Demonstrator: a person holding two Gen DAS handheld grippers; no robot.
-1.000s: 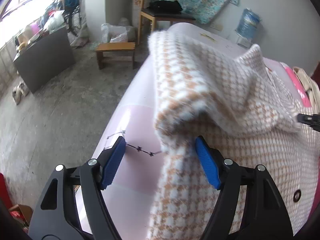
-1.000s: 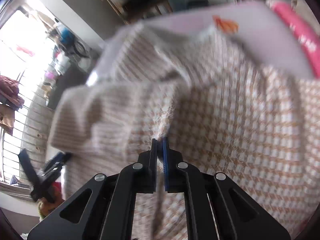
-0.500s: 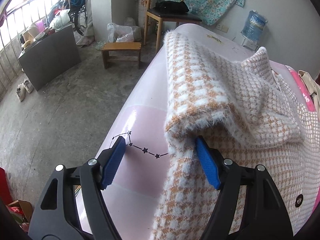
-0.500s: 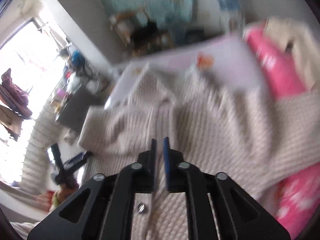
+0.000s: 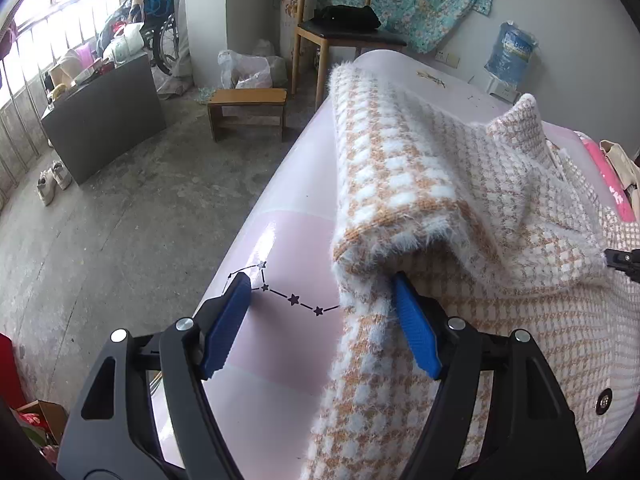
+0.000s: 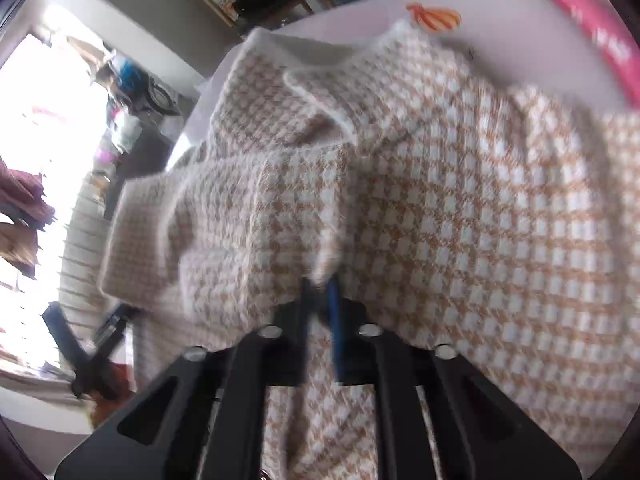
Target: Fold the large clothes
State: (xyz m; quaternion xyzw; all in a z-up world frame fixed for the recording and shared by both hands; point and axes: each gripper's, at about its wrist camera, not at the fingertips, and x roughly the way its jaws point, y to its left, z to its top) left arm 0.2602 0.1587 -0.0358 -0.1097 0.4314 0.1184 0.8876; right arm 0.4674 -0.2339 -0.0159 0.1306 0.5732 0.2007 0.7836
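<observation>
Left gripper point(image 5: 320, 320) stood wide open at lower centre of its frame, blue pads point(image 5: 226, 330) apart over the pink table point(image 5: 288, 360); right pad touched the coat's edge, nothing pinched. Checked coat point(image 5: 500, 240), tan and white, fuzzy, lay across the table, filling the right half of the frame, one sleeve point(image 5: 384, 168) folded over the body. Right gripper point(image 6: 320, 304) sat bottom centre of its blurred frame, jaws narrowed on a fold of the coat point(image 6: 460, 200). Stool point(image 5: 248, 110) and chair point(image 5: 344, 28) stood upper centre on the floor.
</observation>
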